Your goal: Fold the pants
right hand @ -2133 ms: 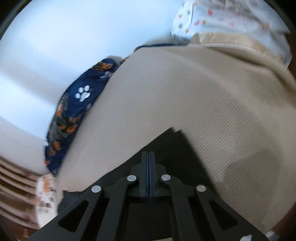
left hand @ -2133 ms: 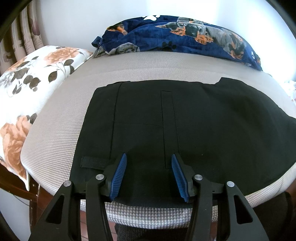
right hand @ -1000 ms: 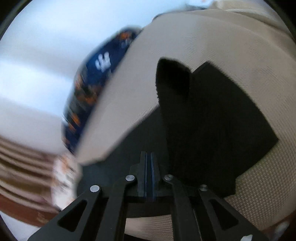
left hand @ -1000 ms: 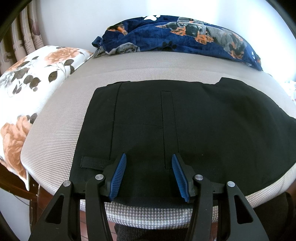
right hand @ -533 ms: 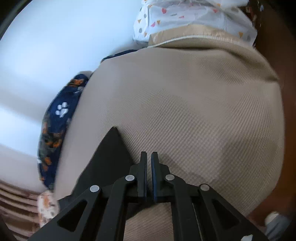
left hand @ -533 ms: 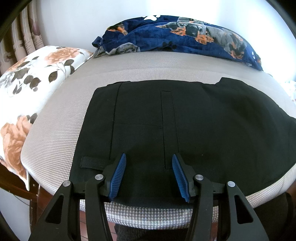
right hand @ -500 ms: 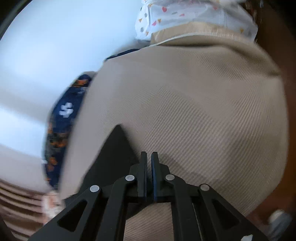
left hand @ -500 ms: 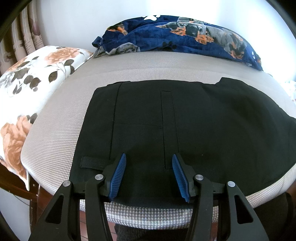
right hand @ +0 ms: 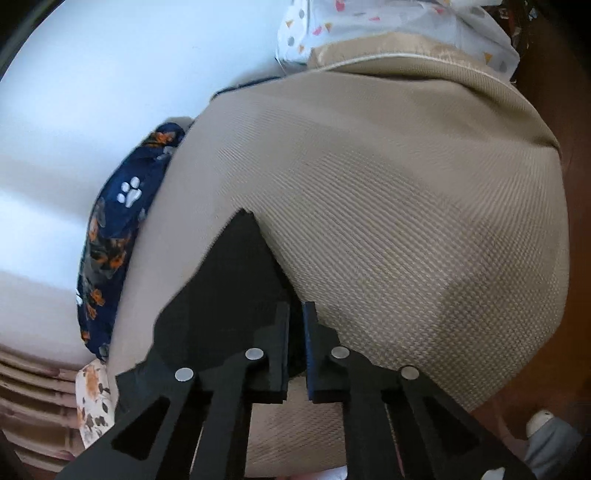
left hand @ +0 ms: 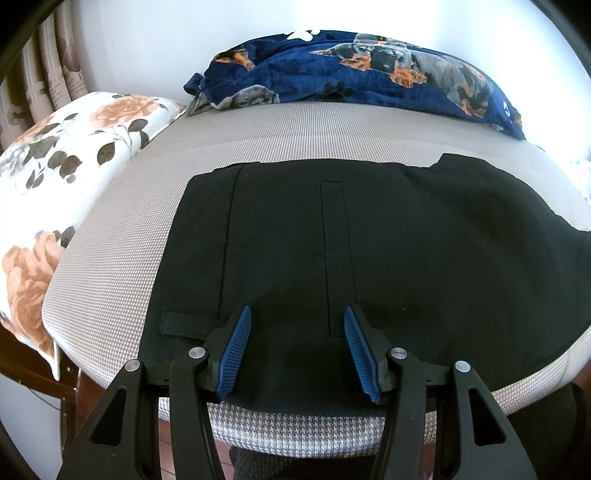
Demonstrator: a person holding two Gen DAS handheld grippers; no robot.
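Black pants (left hand: 369, 251) lie flat on a beige woven mattress (left hand: 295, 133), waistband end to the left. My left gripper (left hand: 297, 349) is open, hovering over the pants' near edge by a belt loop, holding nothing. In the right wrist view a folded corner of the pants (right hand: 236, 280) lies on the mattress (right hand: 406, 221). My right gripper (right hand: 295, 345) sits at the edge of that corner, its jaws a narrow gap apart. Bare mattress shows through the gap; no cloth is pinched between the pads.
A navy dog-print blanket (left hand: 369, 66) lies along the wall at the far side, also seen in the right wrist view (right hand: 118, 236). A floral pillow (left hand: 62, 158) is at the left. A white patterned pillow (right hand: 388, 22) lies at the mattress end. The mattress edge drops to a wooden floor (right hand: 569, 376).
My right gripper carried the pants end over, set it down as a folded corner, and its jaws have parted from shut to a narrow gap. The left gripper has not moved.
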